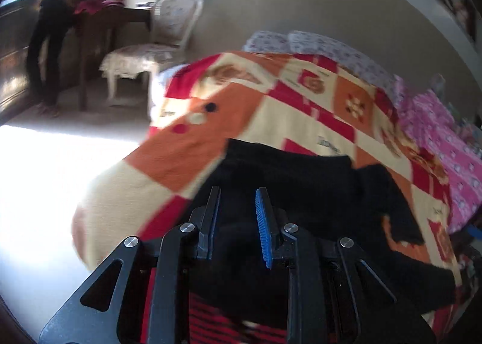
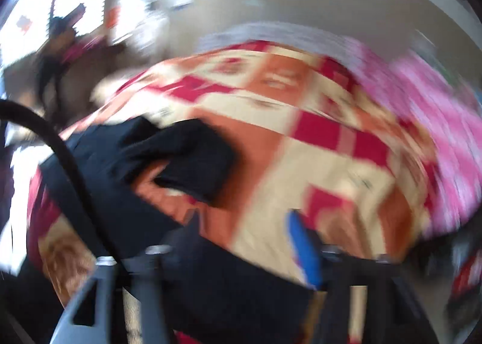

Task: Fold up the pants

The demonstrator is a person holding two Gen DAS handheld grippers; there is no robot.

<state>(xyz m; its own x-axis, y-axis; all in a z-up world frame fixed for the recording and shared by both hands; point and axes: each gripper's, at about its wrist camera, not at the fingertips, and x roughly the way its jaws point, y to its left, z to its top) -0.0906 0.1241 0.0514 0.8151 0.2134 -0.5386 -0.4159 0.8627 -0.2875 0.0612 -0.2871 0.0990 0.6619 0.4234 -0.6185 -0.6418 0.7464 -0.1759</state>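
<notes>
Left wrist view: black pants [image 1: 301,193] are seen lying on a patchwork blanket [image 1: 301,109] spread over the bed, partly folded, one dark flap jutting toward the right. The left hand-held gripper [image 1: 238,214] is held above the cloth, jaws a little apart, nothing pinched between the blue pads. A white chair [image 1: 156,48] and a person [image 1: 57,27] at a dark counter [image 1: 120,15] are seen in the back.

Right wrist view, heavily blurred: the right hand-held gripper [image 2: 244,241] is shown with jaws wide apart and empty. The pants [image 2: 180,157] lie ahead and to the left, bunched at one end. A dark cable [image 2: 60,157] crosses the left side.

Risk, as judged: with both grips off, the loose flap may slump and the fold may come undone; a blind re-grab could catch the blanket too.

Writing: small script on the cream blanket squares is seen, too blurred to be read.
</notes>
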